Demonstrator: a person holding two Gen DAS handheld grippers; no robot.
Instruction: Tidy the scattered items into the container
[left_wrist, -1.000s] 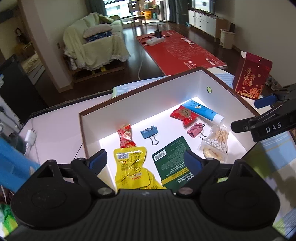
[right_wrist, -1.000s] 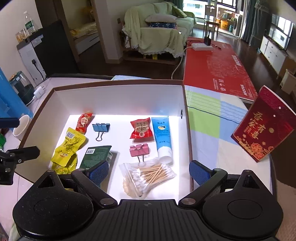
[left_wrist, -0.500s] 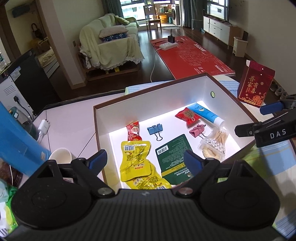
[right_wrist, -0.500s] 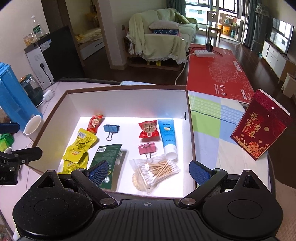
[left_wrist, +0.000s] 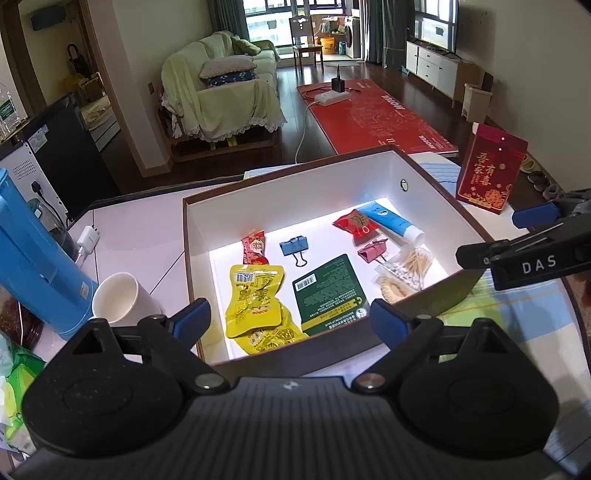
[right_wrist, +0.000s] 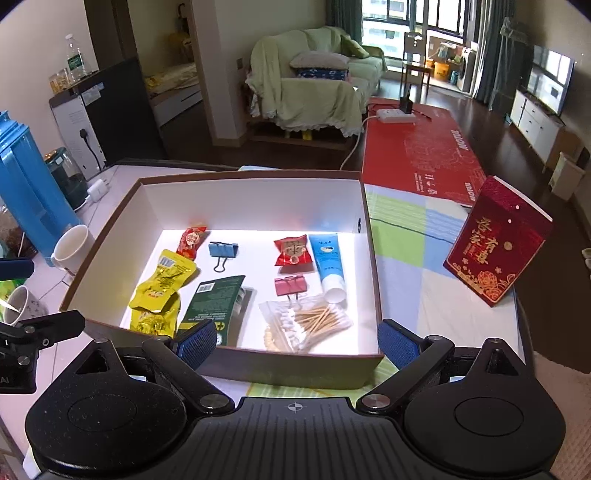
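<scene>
The surface (right_wrist: 413, 258) carries the container (right_wrist: 255, 192), a brown-rimmed white box. Both the left hand-held gripper (left_wrist: 290, 319) and the right hand-held gripper (right_wrist: 297, 339) are spread wide, empty, at its near rim. Inside lie the green packet (right_wrist: 212, 301), yellow snack pouches (right_wrist: 162, 284), cotton swab bag (right_wrist: 306, 325), blue tube (right_wrist: 328, 262), and two binder clips (right_wrist: 223, 251).
</scene>
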